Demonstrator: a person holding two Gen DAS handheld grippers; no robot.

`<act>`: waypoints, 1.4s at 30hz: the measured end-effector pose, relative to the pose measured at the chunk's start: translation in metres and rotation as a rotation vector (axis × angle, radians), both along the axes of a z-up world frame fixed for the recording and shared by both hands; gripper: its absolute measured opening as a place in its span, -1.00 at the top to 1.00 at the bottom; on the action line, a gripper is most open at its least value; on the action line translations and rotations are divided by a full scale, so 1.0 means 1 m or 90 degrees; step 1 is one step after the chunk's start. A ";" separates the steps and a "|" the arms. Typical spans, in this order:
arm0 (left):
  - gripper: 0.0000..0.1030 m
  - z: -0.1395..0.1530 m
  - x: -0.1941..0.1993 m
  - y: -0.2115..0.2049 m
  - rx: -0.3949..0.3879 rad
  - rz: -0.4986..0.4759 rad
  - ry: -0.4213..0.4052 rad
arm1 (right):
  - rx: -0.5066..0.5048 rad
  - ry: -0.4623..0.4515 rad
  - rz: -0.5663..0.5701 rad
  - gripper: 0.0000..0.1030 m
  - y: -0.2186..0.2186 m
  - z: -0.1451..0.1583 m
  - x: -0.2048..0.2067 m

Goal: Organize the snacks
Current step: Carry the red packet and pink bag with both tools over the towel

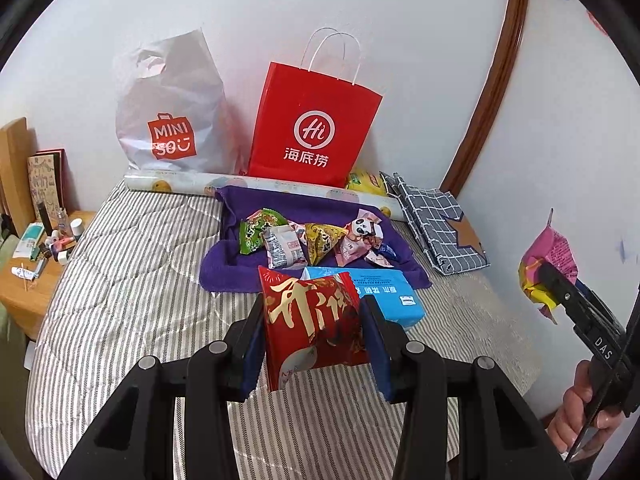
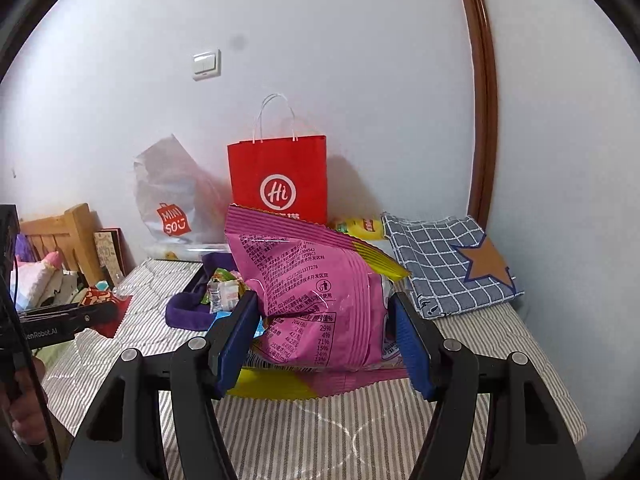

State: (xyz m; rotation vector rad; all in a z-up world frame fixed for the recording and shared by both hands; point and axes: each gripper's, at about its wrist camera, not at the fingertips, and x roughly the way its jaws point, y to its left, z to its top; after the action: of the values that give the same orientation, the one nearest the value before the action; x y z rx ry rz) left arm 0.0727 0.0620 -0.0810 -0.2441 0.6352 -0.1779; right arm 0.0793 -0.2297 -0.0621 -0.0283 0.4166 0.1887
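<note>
A: Nearest, the left gripper [image 1: 314,330] has its pads pressed on a red packet [image 1: 314,320], held above the striped bedcover [image 1: 132,280].

B: And the right gripper [image 2: 324,328] pinches a pink bag [image 2: 316,296], also aloft. A carrying step, I'd say.

A: The purple towel [image 1: 240,276] is crowded; probably the red paper bag [image 1: 316,124] next. Its mouth is narrow, walls close behind and on the right.

Pink snack bag [image 2: 316,292] hides red paper bag [image 2: 280,172] base — nightstand clutter [image 1: 48,240] too small.
</note>
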 end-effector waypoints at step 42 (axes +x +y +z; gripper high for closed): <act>0.18 0.007 0.054 0.001 0.029 0.007 -0.010 | 0.007 -0.022 0.005 -0.28 0.015 0.008 0.057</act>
State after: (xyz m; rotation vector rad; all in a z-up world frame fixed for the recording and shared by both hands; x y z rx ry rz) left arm 0.1269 0.0629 -0.0738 -0.2018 0.6210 -0.1538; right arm 0.1366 -0.2144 -0.0536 -0.0232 0.3813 0.1981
